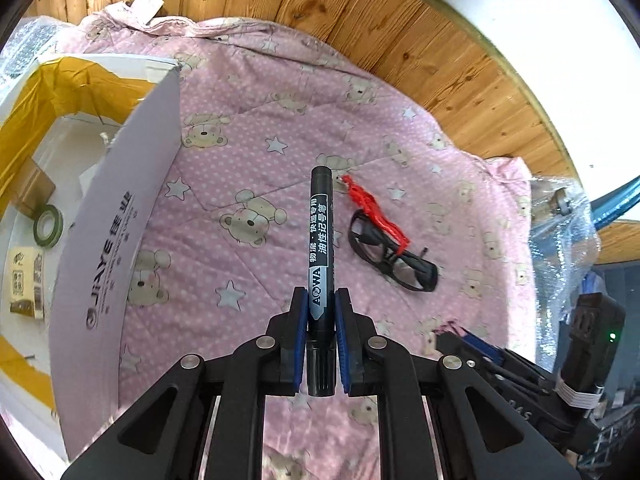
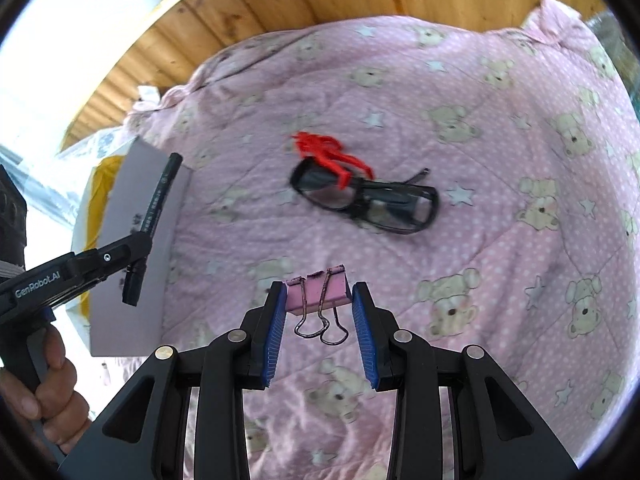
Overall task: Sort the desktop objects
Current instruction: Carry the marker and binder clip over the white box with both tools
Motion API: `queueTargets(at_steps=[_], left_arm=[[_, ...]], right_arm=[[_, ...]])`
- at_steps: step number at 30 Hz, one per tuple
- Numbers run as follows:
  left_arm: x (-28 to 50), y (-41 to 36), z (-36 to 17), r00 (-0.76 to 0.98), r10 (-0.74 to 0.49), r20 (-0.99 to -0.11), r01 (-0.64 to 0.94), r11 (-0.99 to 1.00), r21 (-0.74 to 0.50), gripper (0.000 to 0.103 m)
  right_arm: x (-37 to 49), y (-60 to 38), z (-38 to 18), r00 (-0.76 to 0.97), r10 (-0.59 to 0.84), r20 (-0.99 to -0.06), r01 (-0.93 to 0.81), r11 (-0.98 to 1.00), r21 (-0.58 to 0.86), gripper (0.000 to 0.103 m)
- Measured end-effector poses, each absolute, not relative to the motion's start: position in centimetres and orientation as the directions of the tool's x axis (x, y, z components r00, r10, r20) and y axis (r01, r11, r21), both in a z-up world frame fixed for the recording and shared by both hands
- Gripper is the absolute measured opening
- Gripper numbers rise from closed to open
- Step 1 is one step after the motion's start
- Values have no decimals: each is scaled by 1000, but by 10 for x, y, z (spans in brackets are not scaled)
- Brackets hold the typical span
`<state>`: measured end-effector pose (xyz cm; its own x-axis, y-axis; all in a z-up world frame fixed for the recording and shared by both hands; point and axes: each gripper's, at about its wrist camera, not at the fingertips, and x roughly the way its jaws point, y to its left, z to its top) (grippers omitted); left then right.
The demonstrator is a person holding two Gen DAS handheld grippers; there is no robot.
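**Marker and clip both held above the blanket**

The left hand-held gripper (image 1: 321, 320) is clenched on a black marker (image 1: 321, 240), lifted over the pink blanket (image 1: 248, 152) beside the open box (image 1: 116, 216) at the blanket's left edge. The right hand-held gripper (image 2: 319, 312) grips a pink binder clip (image 2: 318, 294) between its blue pads (image 2: 276, 332), wire handles pointing back. Black glasses (image 2: 366, 200) lie mid-blanket, a red string (image 2: 328, 152) draped over one lens. A hand (image 2: 44, 392) grips the left handle.
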<state>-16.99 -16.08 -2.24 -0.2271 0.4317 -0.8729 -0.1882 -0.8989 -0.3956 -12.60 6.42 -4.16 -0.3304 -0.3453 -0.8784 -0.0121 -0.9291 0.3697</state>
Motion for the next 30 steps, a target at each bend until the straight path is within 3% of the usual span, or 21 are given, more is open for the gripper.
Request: queueTargets(at_steps=[30], left_arm=[[-106, -260, 46, -388, 491, -780, -106, -865, -491, 14]], right_arm=[[-101, -65, 48, -362, -430, -827, 284, -896, 341, 35]])
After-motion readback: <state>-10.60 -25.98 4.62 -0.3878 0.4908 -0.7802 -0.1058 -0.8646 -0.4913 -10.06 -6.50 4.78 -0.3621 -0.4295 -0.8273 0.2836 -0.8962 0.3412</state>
